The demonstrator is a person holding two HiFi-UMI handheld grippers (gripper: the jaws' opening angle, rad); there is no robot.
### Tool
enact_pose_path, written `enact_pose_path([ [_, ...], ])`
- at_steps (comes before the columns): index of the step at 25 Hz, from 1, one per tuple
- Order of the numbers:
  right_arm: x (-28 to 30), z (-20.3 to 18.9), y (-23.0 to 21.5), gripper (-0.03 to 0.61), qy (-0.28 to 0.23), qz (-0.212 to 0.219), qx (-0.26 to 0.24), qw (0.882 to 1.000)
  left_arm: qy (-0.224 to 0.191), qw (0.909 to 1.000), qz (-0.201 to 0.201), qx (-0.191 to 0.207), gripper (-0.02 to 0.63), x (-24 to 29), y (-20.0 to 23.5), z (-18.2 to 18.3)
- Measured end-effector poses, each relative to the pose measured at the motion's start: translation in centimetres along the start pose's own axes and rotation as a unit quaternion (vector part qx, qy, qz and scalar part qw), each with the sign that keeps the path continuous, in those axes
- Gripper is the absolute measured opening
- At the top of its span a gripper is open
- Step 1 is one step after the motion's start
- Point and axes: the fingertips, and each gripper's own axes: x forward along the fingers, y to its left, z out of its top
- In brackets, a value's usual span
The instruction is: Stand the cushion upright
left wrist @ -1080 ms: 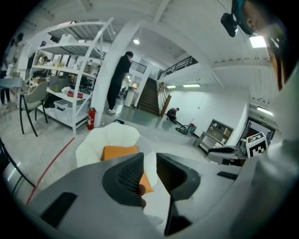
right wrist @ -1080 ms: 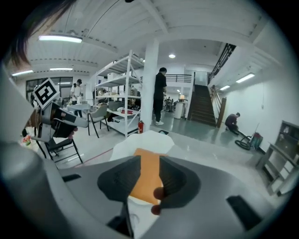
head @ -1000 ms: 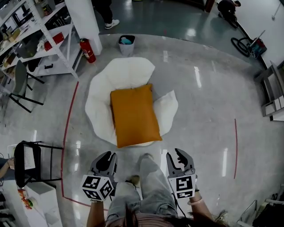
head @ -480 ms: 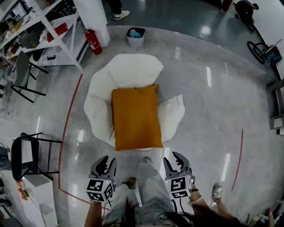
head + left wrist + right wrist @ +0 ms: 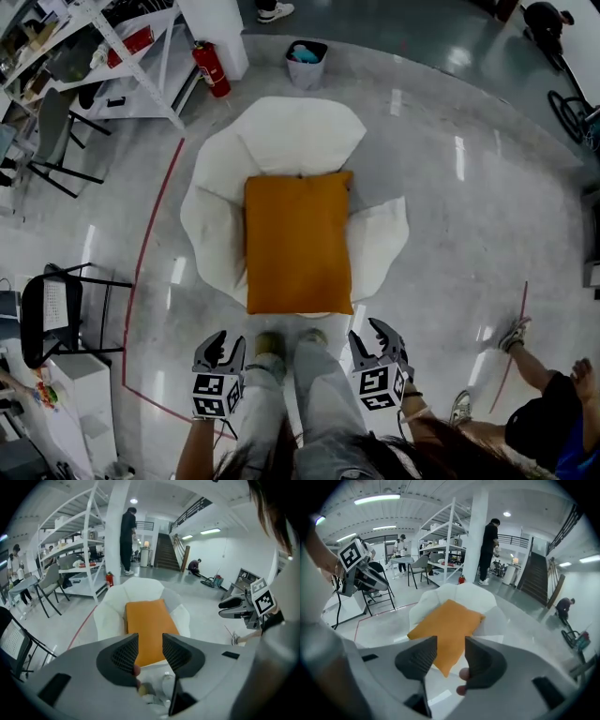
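One broad floor (image 5: 450, 281) of polished grey concrete fills my feed, glossy with streaks of reflected ceiling light. A red tape line (image 5: 141, 272) curves down its left side. In the middle sits a white, petal-shaped floor seat (image 5: 300, 131). The orange cushion (image 5: 298, 242) lies flat across it, its long side running away from me and its near edge at the seat's front lip. At the top left a white shelving rack (image 5: 141, 84) stands beside a white column (image 5: 216, 28), with a red fire extinguisher (image 5: 211, 68) at the column's foot. A small bin (image 5: 307, 64) stands just past the seat's far side. A black chair (image 5: 52, 319) stands at the left edge. Through the left gripper view I can see a staircase (image 5: 164, 550) at the back of the hall. Low in the head view, the left claw (image 5: 222, 341) and right claw (image 5: 375, 333) flank the person's legs, short of the cushion. Both have just been spreading and stand released, with nothing gripped.
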Motion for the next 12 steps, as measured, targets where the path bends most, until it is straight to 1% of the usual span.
enact_pose_path([
  [3,1.7,-1.5,0.4,0.189,0.014,0.004,-0.001,1.0,0.02,0.9998,0.002,0.002,0.149,1.5,0.7,-1.9],
  [7,3.8,-3.7,0.7,0.196,0.037,0.003,-0.004,0.999,0.045,0.9989,-0.002,0.016,0.15,3.8,1.5,-3.8],
  [12,6.6,-6.2,1.3,0.208,0.067,-0.001,-0.006,0.998,0.082,0.9951,-0.018,0.053,0.167,7.2,3.0,-6.1],
])
